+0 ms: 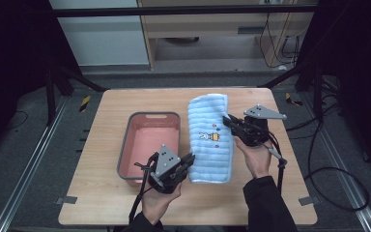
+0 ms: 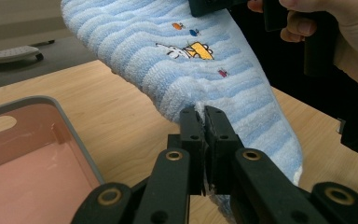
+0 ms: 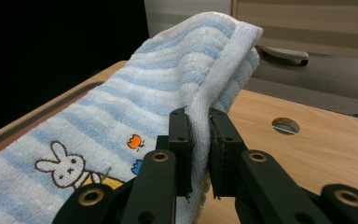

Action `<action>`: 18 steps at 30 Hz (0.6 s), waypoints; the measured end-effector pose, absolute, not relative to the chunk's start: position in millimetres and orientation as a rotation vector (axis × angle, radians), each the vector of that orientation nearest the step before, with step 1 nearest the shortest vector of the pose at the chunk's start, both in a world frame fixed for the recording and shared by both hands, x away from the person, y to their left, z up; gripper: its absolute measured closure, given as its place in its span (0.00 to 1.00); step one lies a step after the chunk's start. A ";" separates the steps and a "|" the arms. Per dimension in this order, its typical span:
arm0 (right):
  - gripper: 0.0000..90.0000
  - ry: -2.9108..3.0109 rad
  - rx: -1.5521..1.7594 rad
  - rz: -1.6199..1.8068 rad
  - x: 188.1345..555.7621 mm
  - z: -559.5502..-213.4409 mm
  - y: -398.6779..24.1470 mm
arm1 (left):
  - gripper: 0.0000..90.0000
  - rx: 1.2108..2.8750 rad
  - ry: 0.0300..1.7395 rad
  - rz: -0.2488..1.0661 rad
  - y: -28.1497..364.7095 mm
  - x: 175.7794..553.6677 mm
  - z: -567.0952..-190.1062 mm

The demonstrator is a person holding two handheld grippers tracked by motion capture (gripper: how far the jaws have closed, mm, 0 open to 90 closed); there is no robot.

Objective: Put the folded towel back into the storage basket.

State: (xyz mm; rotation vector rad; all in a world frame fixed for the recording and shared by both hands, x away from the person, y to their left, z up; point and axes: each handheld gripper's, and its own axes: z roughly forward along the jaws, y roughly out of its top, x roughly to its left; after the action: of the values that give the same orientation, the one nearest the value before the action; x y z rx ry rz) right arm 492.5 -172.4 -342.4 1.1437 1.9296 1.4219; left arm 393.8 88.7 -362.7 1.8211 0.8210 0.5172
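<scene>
- Blue-and-white striped towel (image 1: 211,140) is lying lengthwise on the worktop (image 1: 270,193), just right of the pink bin (image 1: 174,117); its rabbit print is facing up
- Left tongs (image 2: 204,112) are gripping the towel's near left edge, jaws pressed together on a thin pinch of terry
- Right tongs (image 3: 199,122) are gripping the white hemmed edge on the towel's far right side, cloth sandwiched between the jaws and bunching above them
- Step in hand looks like lifting or folding the towel with both grips, possibly toward the bin; which of the two I cannot tell
- In the left gripper view the cloth is already rising off the wood near the pinch, so the lift appears under way
- To do it well: both hands should be rising together at an even pace, keeping the towel lightly taut between the two pinches so the middle is not sagging
- The left pinch looks shallow, close to the edge; a sudden tug could be pulling it free, so slow motion is advisable
- Keeping the towel clear of the bin's grey rim while moving is avoiding a snag
</scene>
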 end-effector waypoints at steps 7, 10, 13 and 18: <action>0.90 1.936 1.120 1.432 496.9 -332.7 -159.4 | 0.96 1.806 0.833 0.527 101.6 396.3 -355.8; 0.90 1.936 1.102 1.436 498.8 -328.7 -152.1 | 0.96 1.805 0.837 0.542 107.3 395.7 -353.2; 0.90 1.944 1.090 1.440 501.3 -325.4 -144.2 | 0.96 1.796 0.842 0.556 115.7 396.1 -349.8; 0.90 1.955 1.076 1.445 506.3 -320.3 -128.5 | 0.96 1.790 0.856 0.582 129.9 397.9 -345.4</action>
State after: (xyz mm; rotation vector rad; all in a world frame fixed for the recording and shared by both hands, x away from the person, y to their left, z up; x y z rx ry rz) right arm 506.3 -128.5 -320.3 1.0756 1.9550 1.4454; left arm 397.9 129.9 -345.4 1.7900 0.8561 0.5823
